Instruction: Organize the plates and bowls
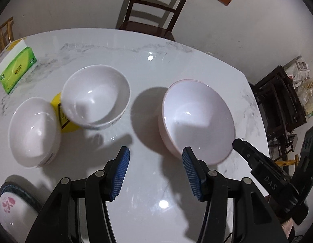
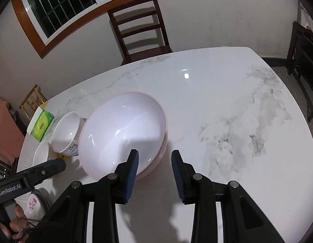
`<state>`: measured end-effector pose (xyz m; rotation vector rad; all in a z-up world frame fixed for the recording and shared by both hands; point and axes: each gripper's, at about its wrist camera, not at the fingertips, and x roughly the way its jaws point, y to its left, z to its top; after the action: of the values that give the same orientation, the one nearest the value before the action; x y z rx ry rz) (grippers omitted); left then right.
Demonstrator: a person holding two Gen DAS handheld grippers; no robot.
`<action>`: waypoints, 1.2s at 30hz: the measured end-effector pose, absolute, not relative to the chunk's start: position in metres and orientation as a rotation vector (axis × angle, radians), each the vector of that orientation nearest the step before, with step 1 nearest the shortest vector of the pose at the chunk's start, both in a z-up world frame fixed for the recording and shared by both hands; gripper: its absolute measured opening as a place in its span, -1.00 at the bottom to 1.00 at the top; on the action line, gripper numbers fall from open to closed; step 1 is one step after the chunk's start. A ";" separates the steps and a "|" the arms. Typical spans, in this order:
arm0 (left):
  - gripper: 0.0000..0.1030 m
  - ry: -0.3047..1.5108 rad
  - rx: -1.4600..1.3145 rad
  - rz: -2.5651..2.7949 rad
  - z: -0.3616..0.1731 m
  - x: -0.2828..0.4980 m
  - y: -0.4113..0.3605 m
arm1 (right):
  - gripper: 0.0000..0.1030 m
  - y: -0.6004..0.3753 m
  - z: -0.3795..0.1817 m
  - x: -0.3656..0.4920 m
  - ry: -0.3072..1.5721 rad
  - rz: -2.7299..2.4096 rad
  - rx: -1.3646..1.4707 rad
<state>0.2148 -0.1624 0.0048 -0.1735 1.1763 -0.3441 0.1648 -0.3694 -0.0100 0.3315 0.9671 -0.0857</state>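
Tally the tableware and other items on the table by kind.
Bowls: 3, namely the pink-rimmed bowl, the tilted white bowl and the white bowl at left
Plate with red print: 1
Green tissue box: 1
Yellow item under the tilted bowl: 1
Total: 6

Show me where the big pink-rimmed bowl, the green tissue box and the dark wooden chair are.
big pink-rimmed bowl (image 2: 124, 129): right wrist view, inner wall.
green tissue box (image 1: 17, 70): left wrist view, green front face.
dark wooden chair (image 2: 136, 26): right wrist view, backrest slat.
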 end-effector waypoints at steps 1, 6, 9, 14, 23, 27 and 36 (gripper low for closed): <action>-0.06 1.187 -0.173 -0.342 0.001 0.221 -0.165 | -0.34 -0.370 -0.011 0.167 0.972 -0.087 0.334; -0.06 1.215 -0.180 -0.324 -0.011 0.237 -0.174 | -0.34 -0.377 -0.023 0.183 0.992 -0.091 0.351; -0.08 1.227 -0.178 -0.321 -0.018 0.244 -0.178 | -0.34 -0.377 -0.028 0.190 1.003 -0.089 0.353; -0.38 1.241 -0.177 -0.325 -0.030 0.247 -0.183 | -0.34 -0.374 -0.038 0.197 1.023 -0.087 0.336; -0.71 1.230 -0.202 -0.379 -0.033 0.241 -0.185 | -0.57 -0.369 -0.044 0.196 1.025 -0.086 0.349; -0.71 1.241 -0.205 -0.383 -0.034 0.238 -0.182 | -0.58 -0.363 -0.043 0.188 1.037 -0.089 0.349; -0.72 1.240 -0.192 -0.378 -0.016 0.198 -0.157 | -0.58 -0.333 -0.024 0.146 1.039 -0.074 0.350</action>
<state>0.1983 -0.1570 -0.0160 -0.1919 1.2402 -0.3780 0.1463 -0.3331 -0.0242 0.3497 1.0390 -0.0739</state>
